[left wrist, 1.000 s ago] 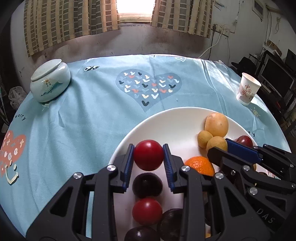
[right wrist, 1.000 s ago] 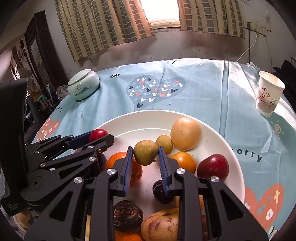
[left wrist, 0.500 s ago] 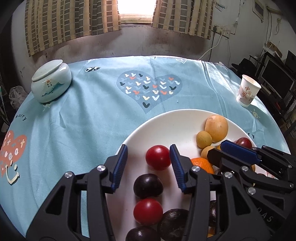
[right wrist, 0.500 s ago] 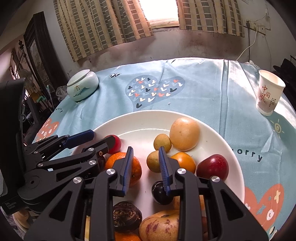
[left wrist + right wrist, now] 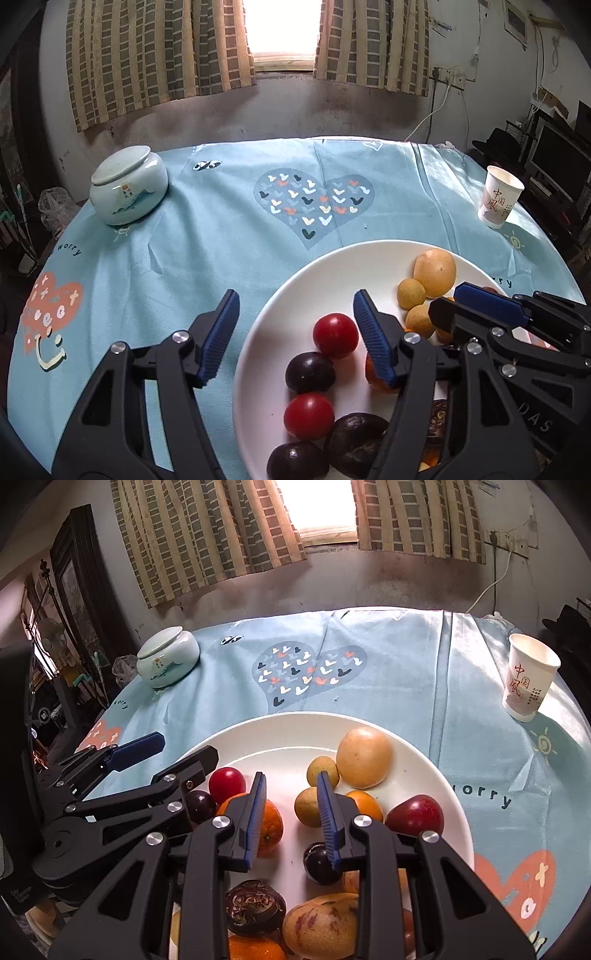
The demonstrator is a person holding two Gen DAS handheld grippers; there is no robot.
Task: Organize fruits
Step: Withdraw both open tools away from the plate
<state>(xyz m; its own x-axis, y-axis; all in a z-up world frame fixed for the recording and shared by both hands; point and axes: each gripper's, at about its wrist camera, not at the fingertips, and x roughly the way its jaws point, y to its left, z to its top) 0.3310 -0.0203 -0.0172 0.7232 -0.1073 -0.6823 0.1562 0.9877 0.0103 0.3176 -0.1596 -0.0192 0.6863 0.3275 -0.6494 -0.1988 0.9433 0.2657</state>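
Left gripper [image 5: 295, 325]: fingers apart, having just been opening; nothing clamped. The red tomato [image 5: 335, 335] lies on the plate just inside the right-hand finger [image 5: 373, 341], apart from the left-hand one.
Right gripper [image 5: 290, 805]: fingers close together, parallel, gripping nothing; bare plate shows in the narrow gap.
Plate [image 5: 280, 734]: white, round, on the desk's near side, holding all the fruit.
Left group: 2 red tomatoes and dark plums [image 5: 310, 372] in a line running toward the near rim.
Centre: orange [image 5: 269, 827] touching the right gripper's left finger; a small yellow-green fruit [image 5: 306, 806] just beside its right finger.
Far right group: large yellow fruit [image 5: 364, 757] with a small yellow one [image 5: 322, 771] touching it; red apple [image 5: 415, 814] near the right rim.
Desk [image 5: 221, 229]: covered with a light blue cloth printed with hearts.
Lidded ceramic jar [image 5: 127, 184]: far left, well apart from the plate.
Paper cup [image 5: 498, 195]: upright, far right.
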